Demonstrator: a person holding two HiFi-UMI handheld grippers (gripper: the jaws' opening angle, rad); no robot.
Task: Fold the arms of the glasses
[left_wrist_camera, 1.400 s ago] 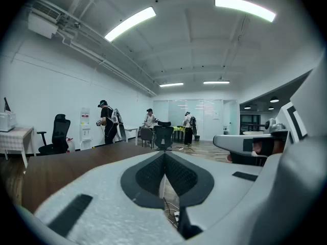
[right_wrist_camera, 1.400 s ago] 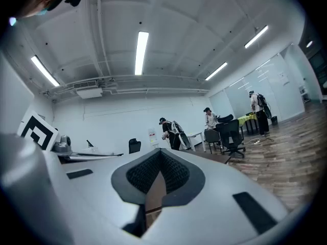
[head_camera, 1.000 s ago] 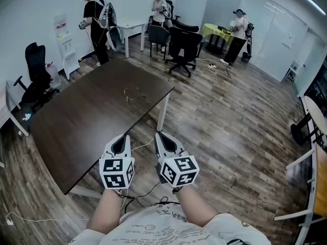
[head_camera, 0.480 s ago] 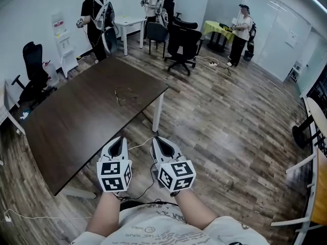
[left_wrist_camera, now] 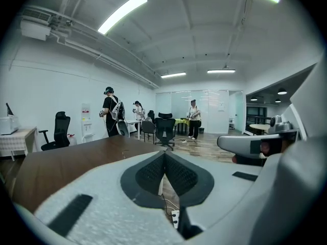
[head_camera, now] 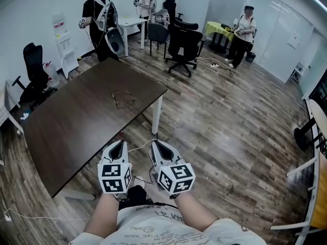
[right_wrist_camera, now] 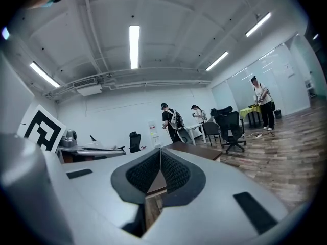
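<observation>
A thin-framed pair of glasses (head_camera: 121, 97) lies on the dark brown table (head_camera: 76, 121), near its far right corner. The arms look spread, though at this distance it is hard to be sure. Both grippers hang over the wooden floor in front of the table's near edge, well short of the glasses. My left gripper (head_camera: 120, 143) is shut with nothing in it, its pads meeting in the left gripper view (left_wrist_camera: 164, 156). My right gripper (head_camera: 155, 143) is also shut and empty, pads together in the right gripper view (right_wrist_camera: 160, 153).
A white cable (head_camera: 139, 146) and a power strip (left_wrist_camera: 175, 218) lie on the floor below the grippers. The table's white leg (head_camera: 156, 119) stands just ahead. Black office chairs (head_camera: 183, 47) and several people (head_camera: 97, 19) stand at the far end of the room.
Both grippers have drawn back from the table's edge and now sit over the floor. The table and glasses lie farther ahead. People in the background have shifted.
</observation>
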